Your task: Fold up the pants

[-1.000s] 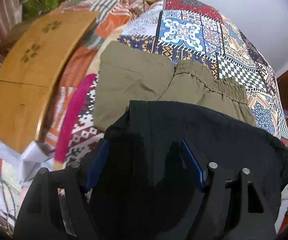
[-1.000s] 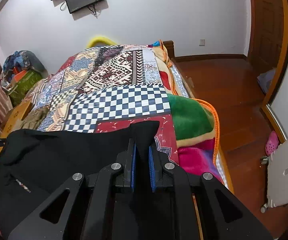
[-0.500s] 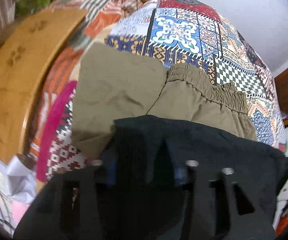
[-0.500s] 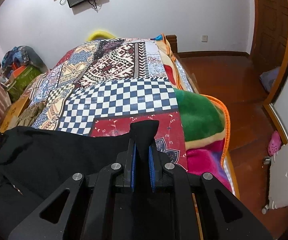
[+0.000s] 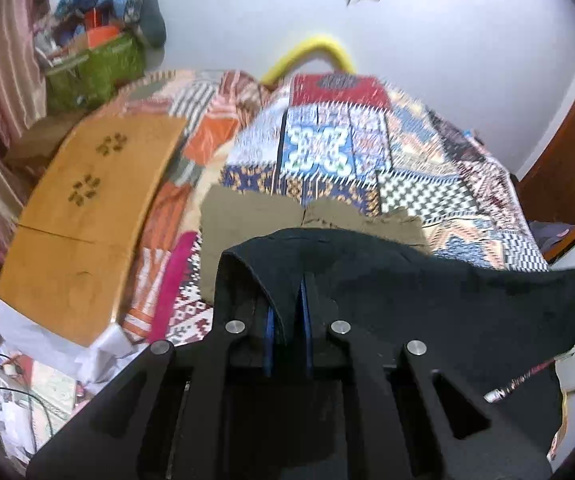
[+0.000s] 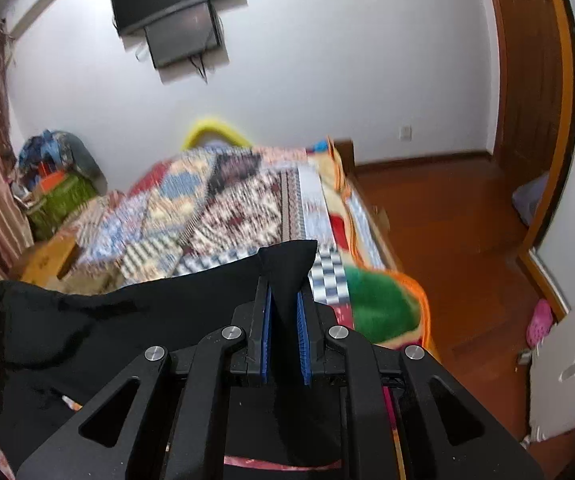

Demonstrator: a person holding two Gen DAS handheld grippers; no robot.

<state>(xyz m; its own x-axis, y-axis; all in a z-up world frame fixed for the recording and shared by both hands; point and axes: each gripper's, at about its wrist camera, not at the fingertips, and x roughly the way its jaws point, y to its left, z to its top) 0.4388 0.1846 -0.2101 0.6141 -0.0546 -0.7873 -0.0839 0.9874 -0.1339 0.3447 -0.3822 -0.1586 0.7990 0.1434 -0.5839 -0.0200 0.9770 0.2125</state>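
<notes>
The black pants (image 5: 427, 292) hang stretched between my two grippers above the near end of the bed. My left gripper (image 5: 287, 312) is shut on one corner of the black pants. My right gripper (image 6: 283, 304) is shut on the other corner of the black pants (image 6: 107, 320), with a point of cloth sticking up between the blue pads (image 6: 265, 324). Folded olive pants (image 5: 247, 220) lie on the patchwork bedspread (image 5: 347, 148) just beyond the black cloth.
A wooden board (image 5: 83, 216) lies at the bed's left edge. A green bag with clutter (image 5: 91, 68) stands in the far left corner. A TV (image 6: 175, 4) hangs on the wall. Wooden floor (image 6: 447, 220) and a door (image 6: 527, 72) lie right of the bed.
My left gripper has shut on the black pants, having been open a second ago. Both grippers have risen and tilted up, lifting the pants; more of the wall shows.
</notes>
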